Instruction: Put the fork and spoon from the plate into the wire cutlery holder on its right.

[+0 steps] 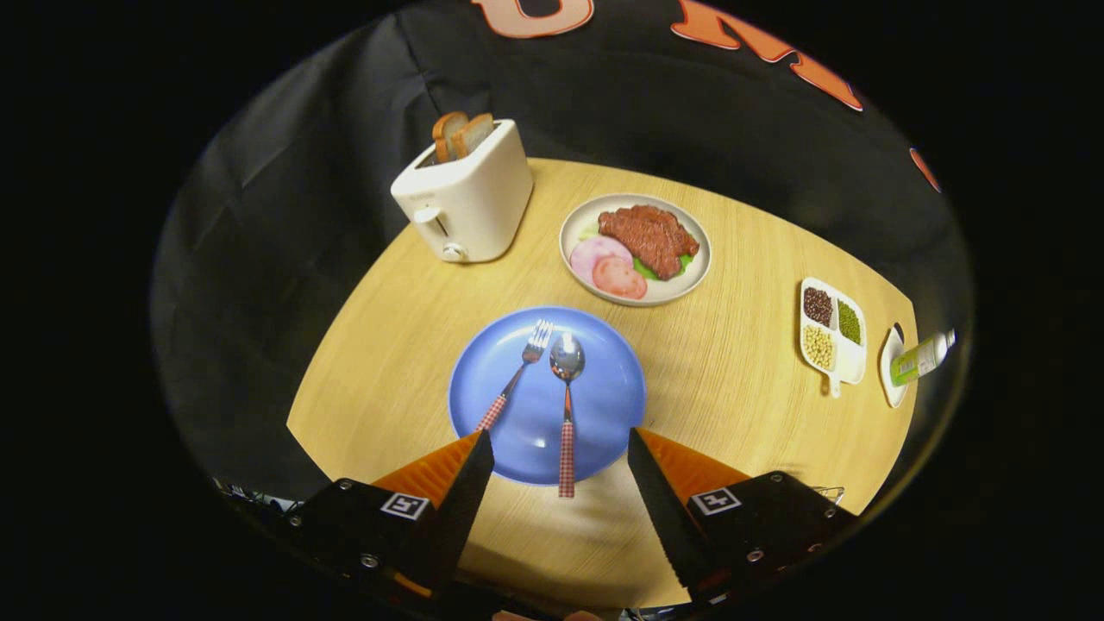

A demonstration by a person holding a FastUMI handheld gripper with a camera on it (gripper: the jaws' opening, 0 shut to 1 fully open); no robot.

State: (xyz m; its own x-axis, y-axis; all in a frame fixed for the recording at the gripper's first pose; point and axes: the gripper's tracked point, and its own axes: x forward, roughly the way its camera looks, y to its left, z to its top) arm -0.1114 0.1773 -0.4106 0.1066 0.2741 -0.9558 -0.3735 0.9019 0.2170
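The tongs hang wide apart, holding nothing, over the blue plate, where fork and spoon lie side by side; perhaps the holder's wire peeks behind the right finger.

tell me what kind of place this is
Likely a mock dining table staged in a booth: a round wooden table against black cloth, set with a toaster holding bread and a plate of meat. The open gripper hovers over the blue plate.
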